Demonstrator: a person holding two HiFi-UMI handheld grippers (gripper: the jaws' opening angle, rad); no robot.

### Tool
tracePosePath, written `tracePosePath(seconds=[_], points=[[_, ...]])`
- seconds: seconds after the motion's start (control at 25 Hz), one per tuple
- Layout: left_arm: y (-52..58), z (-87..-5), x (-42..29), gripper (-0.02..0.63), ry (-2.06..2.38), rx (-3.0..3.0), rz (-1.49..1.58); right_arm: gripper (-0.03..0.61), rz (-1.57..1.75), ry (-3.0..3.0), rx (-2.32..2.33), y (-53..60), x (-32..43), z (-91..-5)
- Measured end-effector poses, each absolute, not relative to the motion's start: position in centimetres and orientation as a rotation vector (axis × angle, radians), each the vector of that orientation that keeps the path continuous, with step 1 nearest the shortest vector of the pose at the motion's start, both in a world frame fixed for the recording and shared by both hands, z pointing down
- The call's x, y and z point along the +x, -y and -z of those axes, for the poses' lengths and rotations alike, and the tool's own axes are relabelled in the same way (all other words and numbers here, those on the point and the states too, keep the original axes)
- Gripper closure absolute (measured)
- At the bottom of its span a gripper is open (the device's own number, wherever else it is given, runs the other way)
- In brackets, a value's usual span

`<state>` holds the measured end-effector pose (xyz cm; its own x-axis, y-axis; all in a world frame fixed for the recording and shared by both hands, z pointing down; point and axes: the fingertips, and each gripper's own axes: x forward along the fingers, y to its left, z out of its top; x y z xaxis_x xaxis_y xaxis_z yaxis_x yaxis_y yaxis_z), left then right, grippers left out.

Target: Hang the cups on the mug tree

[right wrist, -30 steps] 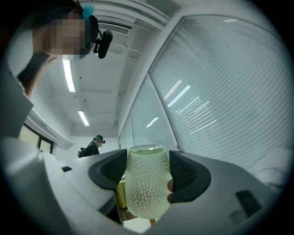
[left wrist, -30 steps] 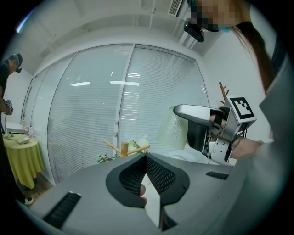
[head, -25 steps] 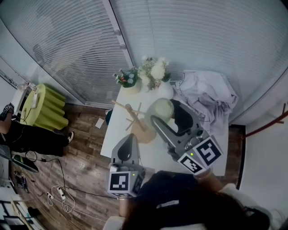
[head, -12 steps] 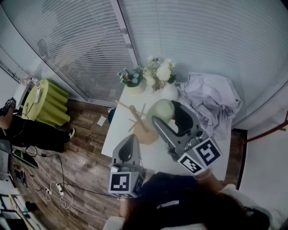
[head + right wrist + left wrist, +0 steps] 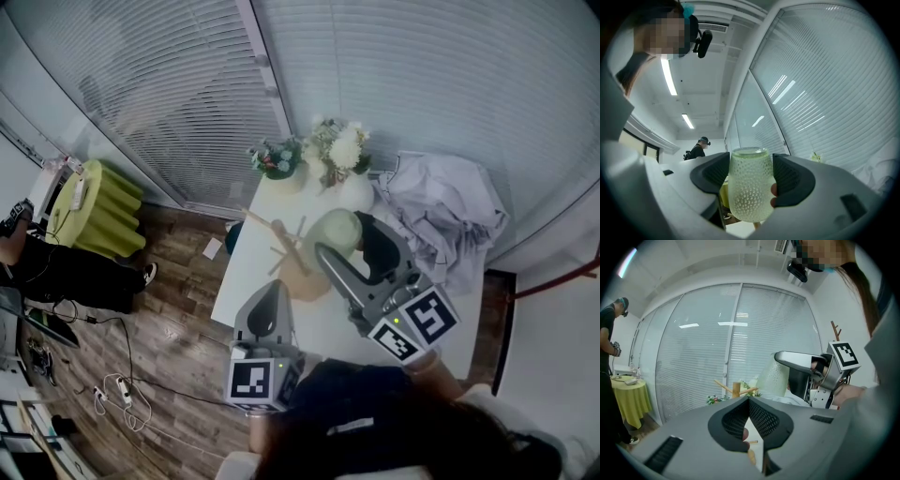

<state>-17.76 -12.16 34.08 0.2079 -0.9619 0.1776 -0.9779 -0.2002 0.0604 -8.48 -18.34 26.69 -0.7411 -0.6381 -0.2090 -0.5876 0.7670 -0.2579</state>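
Observation:
A wooden mug tree [image 5: 280, 246] stands on the white table [image 5: 246, 272]; its pegs [image 5: 736, 389] are bare. My right gripper [image 5: 343, 236] is shut on a pale green dimpled cup [image 5: 339, 229], held just right of the tree and above the table. In the right gripper view the cup [image 5: 749, 188] stands upright between both pads. In the left gripper view the same cup [image 5: 775, 378] hangs beside the tree. My left gripper [image 5: 271, 292] hovers near the table's front left, pointing at the tree. Its jaws [image 5: 749, 404] are shut with nothing between them.
Two flower arrangements [image 5: 277, 160] [image 5: 341, 148] stand at the table's far edge. A crumpled white cloth [image 5: 442, 212] covers the right side. A yellow-green covered side table [image 5: 97, 209] and a person [image 5: 56, 275] are on the wooden floor at left, with cables [image 5: 122, 398] nearby.
The head view has drifted slightly, so the table sits a little further right. Both grippers and the cup keep their places relative to the tree.

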Motion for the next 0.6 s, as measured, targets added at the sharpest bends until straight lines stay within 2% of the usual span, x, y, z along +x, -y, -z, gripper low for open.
tracePosePath(seconds=[0.6], points=[[12.1, -34.8, -18.4, 0.612, 1.899, 2.286, -0.146, 0.284, 0.276, -2.713, -0.923, 18.4, -9.7, -28.0]])
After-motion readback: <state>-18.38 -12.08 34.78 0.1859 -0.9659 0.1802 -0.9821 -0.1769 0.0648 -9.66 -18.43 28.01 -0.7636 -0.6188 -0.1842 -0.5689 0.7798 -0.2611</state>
